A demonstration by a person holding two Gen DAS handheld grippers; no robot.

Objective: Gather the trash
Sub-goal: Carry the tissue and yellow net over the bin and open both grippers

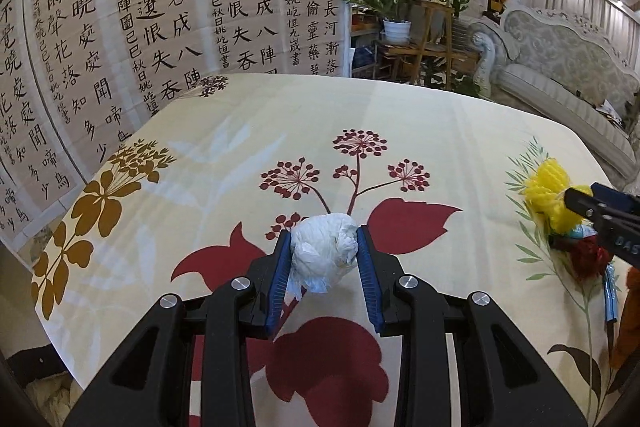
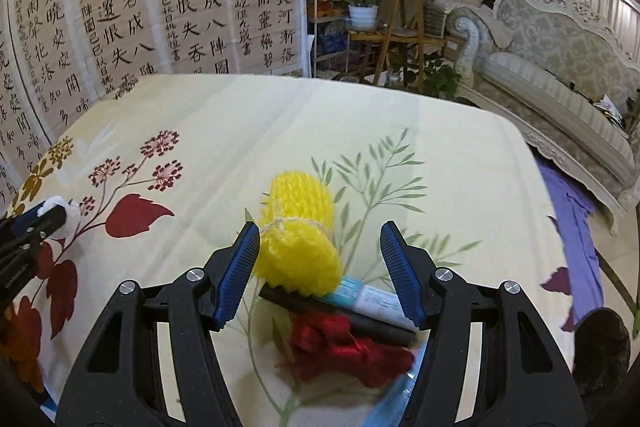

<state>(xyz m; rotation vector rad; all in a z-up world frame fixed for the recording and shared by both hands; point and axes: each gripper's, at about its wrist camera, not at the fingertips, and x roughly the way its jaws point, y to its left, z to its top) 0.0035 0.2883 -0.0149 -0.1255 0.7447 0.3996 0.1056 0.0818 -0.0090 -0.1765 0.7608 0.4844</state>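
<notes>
My left gripper (image 1: 323, 231) is shut on a crumpled white paper ball (image 1: 324, 255), held just above the floral tablecloth (image 1: 400, 115). In the right wrist view this gripper (image 2: 44, 215) shows at the left edge with the white ball (image 2: 64, 213) at its tip. My right gripper (image 2: 319, 225) is shut on a bundle of trash: a yellow foam net (image 2: 296, 227) against the left pad, a black tube (image 2: 360, 319) and a blue-white wrapper (image 2: 372, 297) against the right pad, and red scrap (image 2: 340, 351) hanging below. The left wrist view shows this gripper (image 1: 582, 217) with the yellow net (image 1: 546, 193) at the right.
Calligraphy scrolls (image 1: 160, 7) hang behind the table on the left. A wooden stand with potted plants (image 1: 412, 27) and an ornate sofa (image 1: 560, 67) lie beyond the far edge. Purple cloth (image 2: 576, 227) and a dark round object (image 2: 600, 343) lie past the table's right side.
</notes>
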